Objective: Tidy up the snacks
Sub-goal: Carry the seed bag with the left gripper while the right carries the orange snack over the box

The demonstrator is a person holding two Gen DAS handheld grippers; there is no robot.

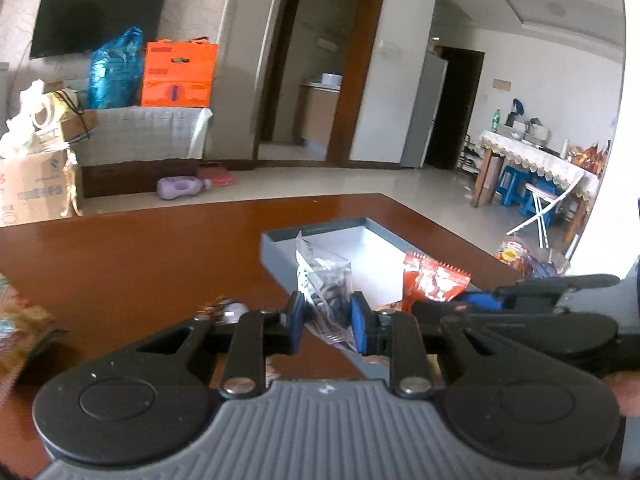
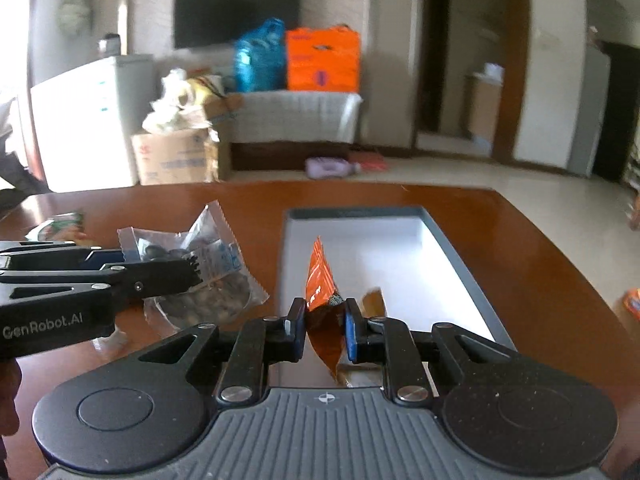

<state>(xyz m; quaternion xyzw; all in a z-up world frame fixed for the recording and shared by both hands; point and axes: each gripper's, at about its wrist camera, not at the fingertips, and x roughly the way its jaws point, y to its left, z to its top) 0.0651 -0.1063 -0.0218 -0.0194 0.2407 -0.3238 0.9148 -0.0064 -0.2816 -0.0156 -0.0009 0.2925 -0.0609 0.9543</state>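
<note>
This is a lived-in home, an open living and dining room. A dark television (image 1: 96,16) hangs on the wall above a cloth-covered cabinet (image 1: 148,130) stacked with an orange box (image 1: 178,74) and a blue bag (image 1: 114,70). A polished wooden surface (image 1: 132,248) stands on the tiled floor (image 1: 432,188), with doorways (image 1: 316,68), a refrigerator (image 1: 426,110) and a lace-covered dining table (image 1: 532,158) with blue stools (image 1: 516,190) beyond.
</note>
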